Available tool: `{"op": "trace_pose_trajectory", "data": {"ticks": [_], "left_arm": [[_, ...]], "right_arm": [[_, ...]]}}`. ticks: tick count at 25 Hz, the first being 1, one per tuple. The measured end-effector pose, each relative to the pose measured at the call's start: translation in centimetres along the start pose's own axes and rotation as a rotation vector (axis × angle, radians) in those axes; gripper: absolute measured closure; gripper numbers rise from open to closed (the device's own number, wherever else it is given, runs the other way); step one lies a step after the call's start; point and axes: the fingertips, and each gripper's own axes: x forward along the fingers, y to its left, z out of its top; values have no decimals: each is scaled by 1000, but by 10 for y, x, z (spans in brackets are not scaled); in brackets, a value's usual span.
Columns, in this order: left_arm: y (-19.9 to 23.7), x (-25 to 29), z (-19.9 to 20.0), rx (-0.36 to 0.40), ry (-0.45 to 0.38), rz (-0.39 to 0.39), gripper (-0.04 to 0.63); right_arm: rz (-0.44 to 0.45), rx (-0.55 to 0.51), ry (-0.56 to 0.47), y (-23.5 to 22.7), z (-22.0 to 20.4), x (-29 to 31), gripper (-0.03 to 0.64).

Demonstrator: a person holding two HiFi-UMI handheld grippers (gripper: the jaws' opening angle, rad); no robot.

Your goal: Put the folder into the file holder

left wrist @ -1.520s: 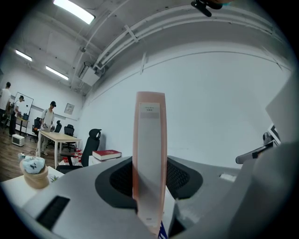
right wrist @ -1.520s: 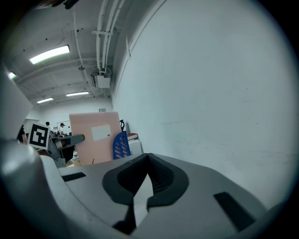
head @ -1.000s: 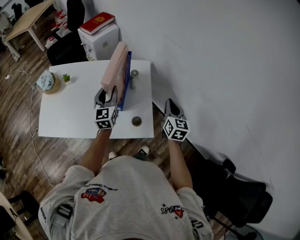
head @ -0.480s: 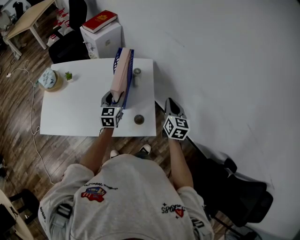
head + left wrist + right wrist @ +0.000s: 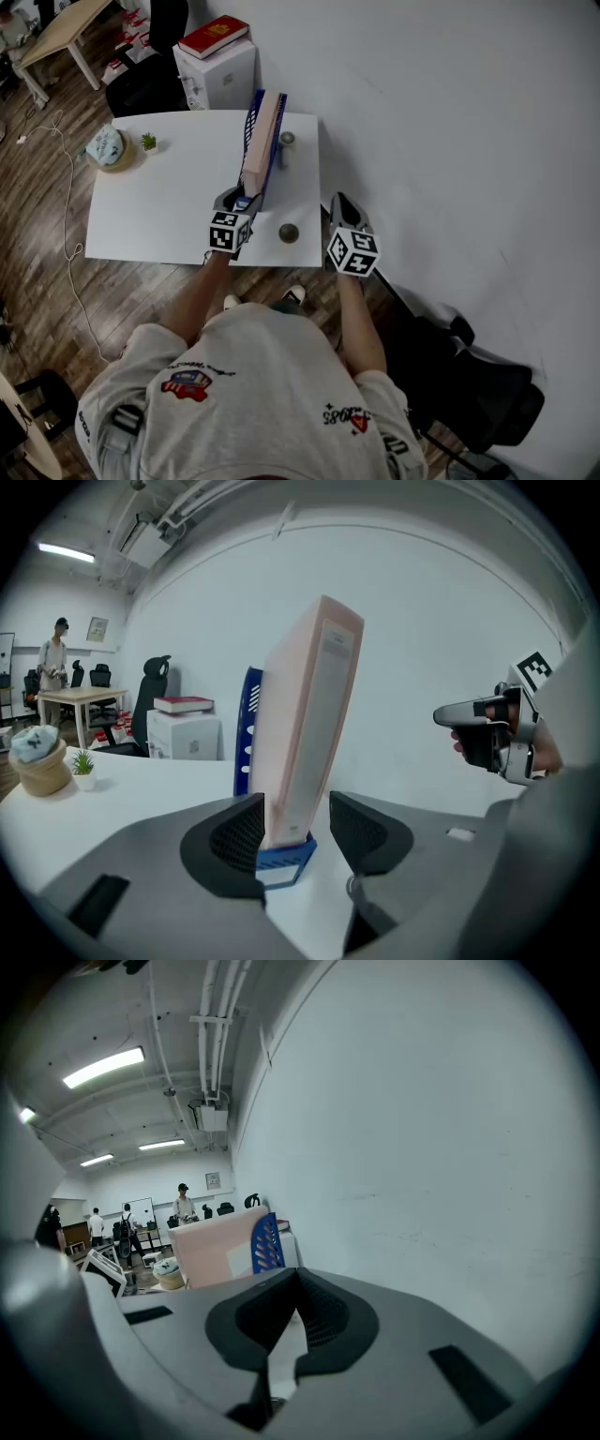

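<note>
A pink folder (image 5: 263,145) stands upright on its edge inside the blue file holder (image 5: 274,164) on the white table (image 5: 159,211). In the left gripper view the folder (image 5: 307,714) rises between my left gripper's (image 5: 295,829) jaws. Those jaws are opening: a clear gap shows at the right pad (image 5: 361,832), and the left pad sits close beside the folder. The holder's blue base (image 5: 284,860) shows under the folder. My right gripper (image 5: 339,208) hangs off the table's right edge, its jaws (image 5: 298,1283) shut on nothing.
A grey cylinder (image 5: 287,142) stands right of the holder, and a small round object (image 5: 289,232) lies near the front edge. A potted plant (image 5: 148,142) and a basket (image 5: 106,150) are at the far left. A white cabinet with a red book (image 5: 217,36) stands behind. A wall runs along the right.
The folder, tilted and raised a second ago, has swung upright and dropped into the blue holder. The left gripper came down with it. The right gripper stayed where it was.
</note>
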Motion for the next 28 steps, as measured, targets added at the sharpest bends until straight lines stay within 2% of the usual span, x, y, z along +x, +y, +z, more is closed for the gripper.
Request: {"op": "trace_pose_trajectory", "data": {"ticks": [6, 12, 14, 16, 25, 28], "left_arm": [[30, -32, -17, -13, 18, 10, 391], [76, -78, -25, -12, 23, 42, 523], [94, -96, -21, -14, -1, 68, 566], [110, -112, -17, -15, -28, 87, 580], [158, -185, 29, 6, -165, 131, 589], [167, -211, 48, 33, -217, 141, 589]], "right_arm": [[23, -3, 8, 34, -7, 6, 611], [54, -16, 11, 79, -13, 12, 612], [62, -20, 5, 94, -12, 14, 612], [70, -27, -3, 107, -11, 15, 612], [66, -10, -26, 138, -8, 12, 614], [65, -55, -31, 153, -8, 10, 614]]}}
